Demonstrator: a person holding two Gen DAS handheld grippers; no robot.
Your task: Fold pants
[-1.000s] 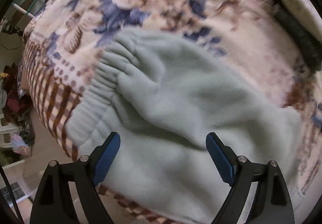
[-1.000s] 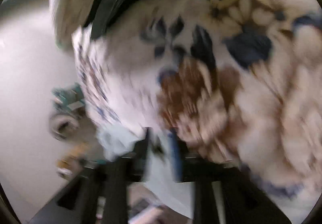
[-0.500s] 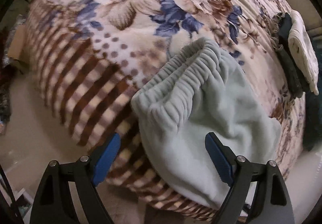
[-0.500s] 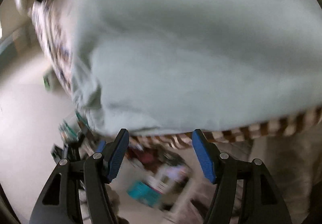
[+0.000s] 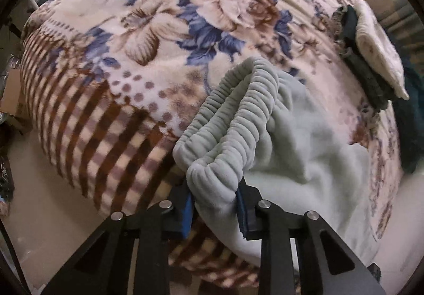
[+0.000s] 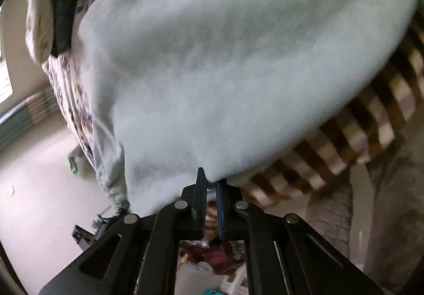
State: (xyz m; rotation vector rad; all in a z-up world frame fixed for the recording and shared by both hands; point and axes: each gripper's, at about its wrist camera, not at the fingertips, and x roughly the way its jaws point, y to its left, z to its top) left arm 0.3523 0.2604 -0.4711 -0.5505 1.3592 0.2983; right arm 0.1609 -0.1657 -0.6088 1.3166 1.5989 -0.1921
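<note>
Pale grey-green fleece pants (image 5: 299,146) lie on the near corner of a bed covered with a floral blanket (image 5: 148,38). Their ribbed elastic waistband (image 5: 238,114) is bunched and faces me in the left wrist view. My left gripper (image 5: 214,199) is shut on the near corner of the waistband. In the right wrist view the pants (image 6: 225,56) fill most of the frame. My right gripper (image 6: 211,183) is shut on their lower edge, at the blanket's checked border (image 6: 352,141).
A dark garment with a cream one on top (image 5: 371,51) lies at the far right of the bed, also seen in the right wrist view (image 6: 50,6). Beige floor (image 5: 29,205) surrounds the bed. Clutter lies on the floor below the right gripper (image 6: 214,255).
Both grippers were open half a second ago and have closed on the pants: the left on the waistband corner, the right on the lower edge. The waistband is now bunched and lifted.
</note>
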